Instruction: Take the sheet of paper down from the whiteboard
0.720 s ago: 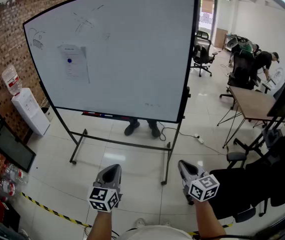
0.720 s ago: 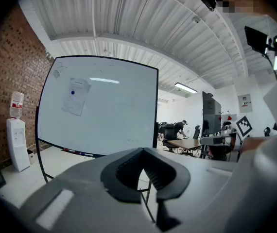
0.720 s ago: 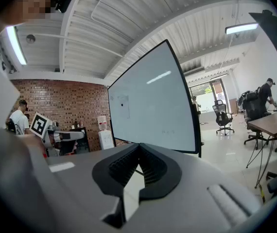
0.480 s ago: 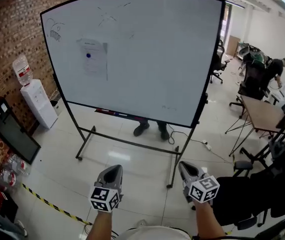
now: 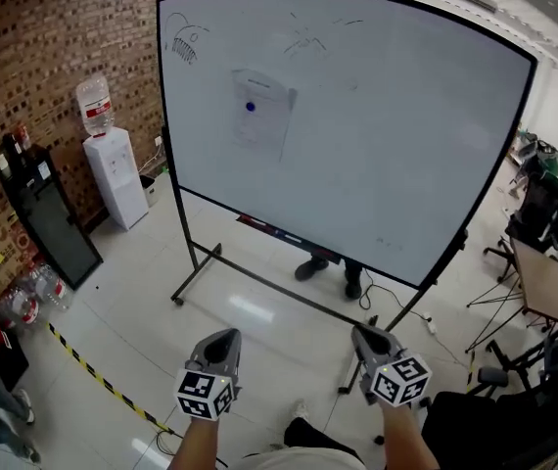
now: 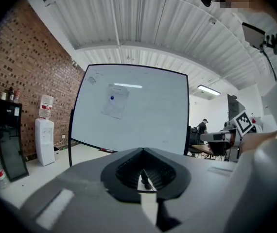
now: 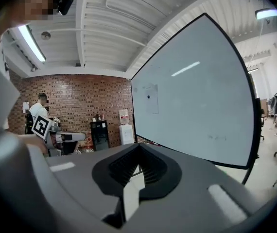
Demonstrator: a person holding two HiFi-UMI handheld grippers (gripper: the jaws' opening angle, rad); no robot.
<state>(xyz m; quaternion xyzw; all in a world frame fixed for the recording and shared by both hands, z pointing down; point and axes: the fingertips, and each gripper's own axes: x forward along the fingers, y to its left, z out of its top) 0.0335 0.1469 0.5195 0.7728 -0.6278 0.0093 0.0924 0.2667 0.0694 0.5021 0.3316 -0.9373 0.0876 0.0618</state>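
A white sheet of paper (image 5: pixel 259 120) hangs high on the left part of the rolling whiteboard (image 5: pixel 387 155), pinned by a blue magnet (image 5: pixel 251 107). Both grippers are held low in front of me, well short of the board. My left gripper (image 5: pixel 222 339) is shut with nothing between its jaws. My right gripper (image 5: pixel 365 333) is also shut and holds nothing. The left gripper view shows the sheet of paper (image 6: pixel 115 100) straight ahead above the shut left gripper (image 6: pixel 142 171). In the right gripper view the sheet of paper (image 7: pixel 150 99) sits left of centre, beyond the shut right gripper (image 7: pixel 137 168).
A water dispenser (image 5: pixel 113 169) and a black cabinet (image 5: pixel 49 223) stand by the brick wall at left. Yellow-black tape (image 5: pixel 93 375) crosses the floor. A person's shoes (image 5: pixel 333 272) show behind the board. A desk (image 5: pixel 543 282) and chairs are at right.
The whiteboard has shifted to the right in the head view and looks nearer, with more of the brick wall showing. Both grippers keep their place at the bottom of the view, still shut.
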